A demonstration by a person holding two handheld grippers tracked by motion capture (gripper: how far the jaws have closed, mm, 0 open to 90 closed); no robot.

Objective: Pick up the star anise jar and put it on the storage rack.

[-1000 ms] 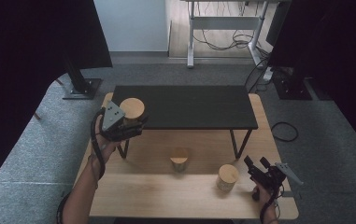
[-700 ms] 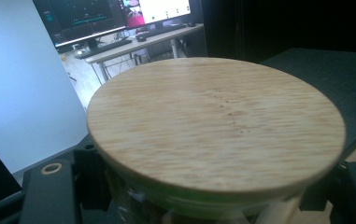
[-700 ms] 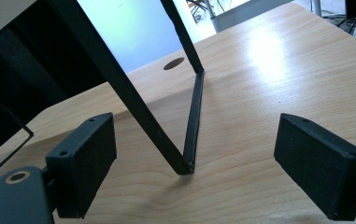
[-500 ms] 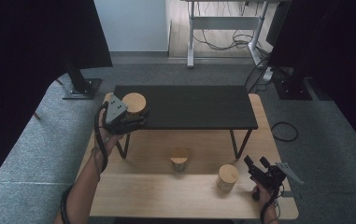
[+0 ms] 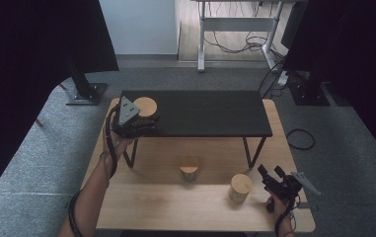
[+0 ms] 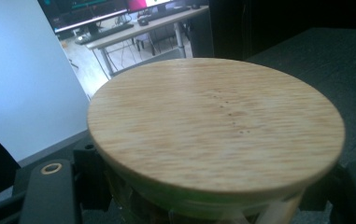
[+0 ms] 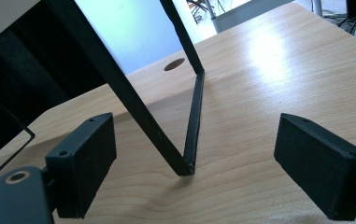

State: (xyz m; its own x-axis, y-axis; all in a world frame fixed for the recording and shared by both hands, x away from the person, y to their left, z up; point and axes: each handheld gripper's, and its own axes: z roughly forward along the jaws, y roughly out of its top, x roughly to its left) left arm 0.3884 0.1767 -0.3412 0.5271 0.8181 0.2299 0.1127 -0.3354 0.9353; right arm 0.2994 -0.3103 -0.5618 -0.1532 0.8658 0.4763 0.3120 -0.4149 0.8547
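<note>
Over black shelf (image 5: 200, 111) | jar (image 5: 145, 107) between left gripper (image 5: 138, 123) jaws | clamped tight

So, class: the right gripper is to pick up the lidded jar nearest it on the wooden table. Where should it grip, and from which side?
Grip the jar around its round side wall below the lid, coming level from its right, where the open right gripper waits; it stands upright.

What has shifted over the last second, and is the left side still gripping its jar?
The left gripper, still shut on the wood-lidded jar, carried it rightward over the black shelf. The right gripper stayed open and still; both table jars are unmoved.
</note>
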